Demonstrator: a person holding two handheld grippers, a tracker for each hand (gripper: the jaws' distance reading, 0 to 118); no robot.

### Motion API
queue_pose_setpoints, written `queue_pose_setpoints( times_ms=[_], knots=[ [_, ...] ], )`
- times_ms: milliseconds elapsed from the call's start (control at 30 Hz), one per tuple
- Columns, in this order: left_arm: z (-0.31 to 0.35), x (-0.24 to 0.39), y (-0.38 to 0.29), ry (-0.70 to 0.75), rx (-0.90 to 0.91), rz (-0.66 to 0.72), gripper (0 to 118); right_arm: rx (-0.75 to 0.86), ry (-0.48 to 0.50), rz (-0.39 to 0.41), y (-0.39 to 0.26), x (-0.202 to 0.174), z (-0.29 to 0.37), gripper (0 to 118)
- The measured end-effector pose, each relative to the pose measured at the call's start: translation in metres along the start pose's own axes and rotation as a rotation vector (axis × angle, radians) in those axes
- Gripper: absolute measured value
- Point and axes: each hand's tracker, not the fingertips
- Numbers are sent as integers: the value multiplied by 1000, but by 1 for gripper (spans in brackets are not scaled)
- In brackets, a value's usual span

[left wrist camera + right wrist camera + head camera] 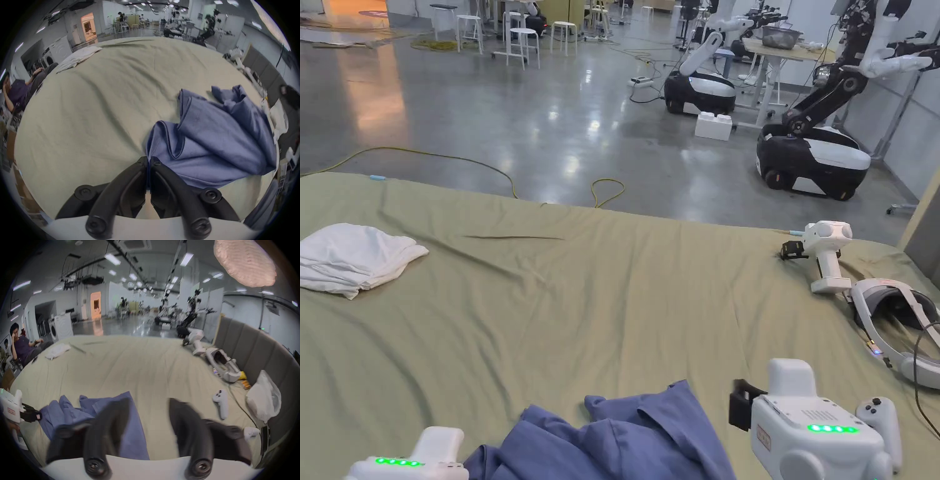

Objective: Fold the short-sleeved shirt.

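A blue short-sleeved shirt [625, 437] lies crumpled in loose folds on a bed covered by an olive-green sheet [612, 294], close to the near edge, roughly at its middle. It is not yet spread flat, so folding has probably not begun.

The left gripper [149, 160] is held low at the near edge, its jaws clenched on a bunched edge of the shirt, cloth pinched between both tips. This hold looks meant to lift or drag the cloth so it can be opened out. In the head view the left gripper's white body sits at the bottom left, against the shirt's left side.

The right gripper [149, 408] hovers just right of the shirt, tipped slightly downward toward the bed, with its jaws released and spread wide, nothing between them. One jaw overlaps the shirt's right edge in the right gripper view, which is motion-blurred; it seems poised to take a second hold.

A folded white cloth [353, 259] rests near the far left edge. A headset [897, 325] lies along the right edge.
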Motion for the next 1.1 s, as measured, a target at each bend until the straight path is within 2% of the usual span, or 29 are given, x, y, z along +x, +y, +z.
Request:
queue_pose_setpoints(
  times_ms=[133,300,367,400,433,467,500,567,600,667,767,867,1100],
  knots=[
    [20,-8,-7,-57,72,71,4,-131,38,2,18,-5,-58,69],
    [35,-6,-16,-68,95,67,4,-286,134,17,23,-20,-125,69],
    [34,-8,-18,-76,87,81,4,-352,145,25,19,-28,-149,67],
    [37,-2,-21,-72,86,82,4,-388,141,34,16,-32,-160,63],
    [37,-2,-22,-67,84,80,4,-413,145,37,12,-33,-170,53],
    [36,-2,-22,-59,81,78,4,-444,172,29,7,-34,-178,32],
    [36,-2,-23,-55,77,79,4,-474,192,27,4,-35,-183,32],
    [30,-7,-24,-57,74,87,4,-439,175,47,1,-35,-183,13],
    [30,-8,-23,-56,74,89,4,-418,182,60,2,-33,-179,9],
    [31,-8,-22,-55,83,84,4,-390,184,37,5,-27,-169,4],
    [36,-8,-15,-54,107,74,4,-290,158,-9,14,-14,-135,4],
    [53,-6,-7,-64,168,82,4,-182,117,7,26,2,-89,4],
    [109,-9,19,-63,331,78,4,-4,34,-67,49,61,6,4]
  ],
)
